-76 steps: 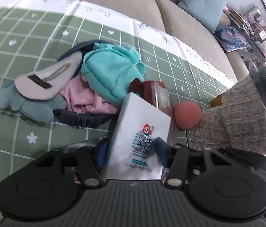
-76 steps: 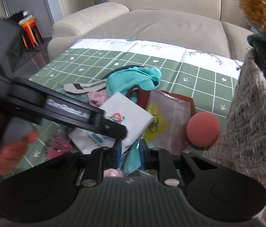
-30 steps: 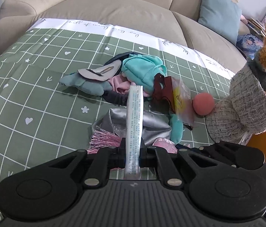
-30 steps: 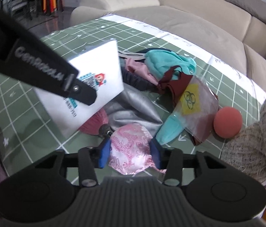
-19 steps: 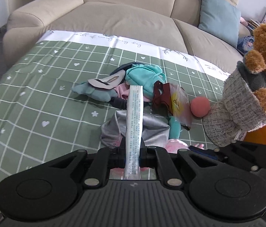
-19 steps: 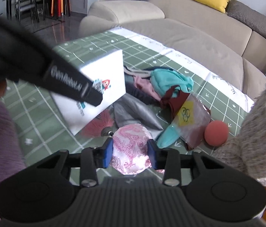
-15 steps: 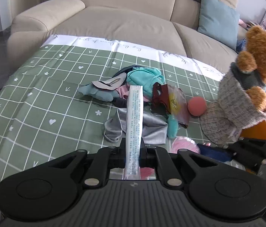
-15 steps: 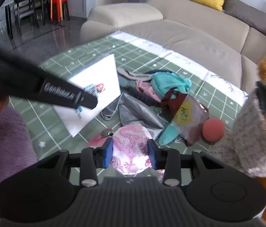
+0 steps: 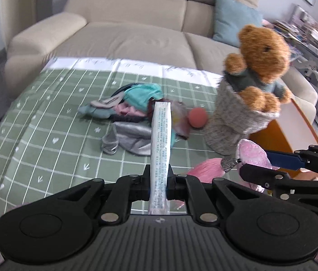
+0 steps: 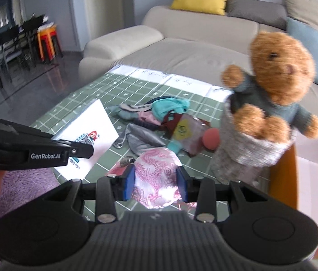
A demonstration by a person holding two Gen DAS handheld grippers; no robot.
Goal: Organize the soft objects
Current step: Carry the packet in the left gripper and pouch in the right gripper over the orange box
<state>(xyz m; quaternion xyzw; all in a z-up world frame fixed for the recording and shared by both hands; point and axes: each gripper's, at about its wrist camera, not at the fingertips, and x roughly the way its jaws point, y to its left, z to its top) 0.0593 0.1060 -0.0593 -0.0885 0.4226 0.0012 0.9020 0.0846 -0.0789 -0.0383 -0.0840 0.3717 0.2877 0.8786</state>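
While both grippers are loaded, the step in hand looks like carrying each item clear of the pile to wherever it belongs, and doing it well probably means keeping each clamp firm and the two tools apart so the dangling tassel does not snag. In the left wrist view the left gripper (image 9: pixel 159 181) is closed on the white packet (image 9: pixel 160 144), seen edge-on as a thin printed strip running up the centre of the frame; at lower right the right gripper (image 9: pixel 272 164) holds the pink embroidered pouch (image 9: pixel 251 153) with its pink tassel (image 9: pixel 204 169) trailing left, and the clothes pile (image 9: pixel 134 108), the red ball (image 9: pixel 197 117) and the teddy bear (image 9: pixel 258 67) in its knitted bag sit on the green checked cloth (image 9: pixel 46 135) above. In the right wrist view the jaws press the pouch (image 10: pixel 156 176) from both sides at lower centre, and the packet (image 10: pixel 89 140) at left shows its broad white face with a printed code, which the other view hides; this view also shows an orange-walled box (image 10: pixel 294 169) at right, beside the bear (image 10: pixel 276 74), a likely place for the soft things.
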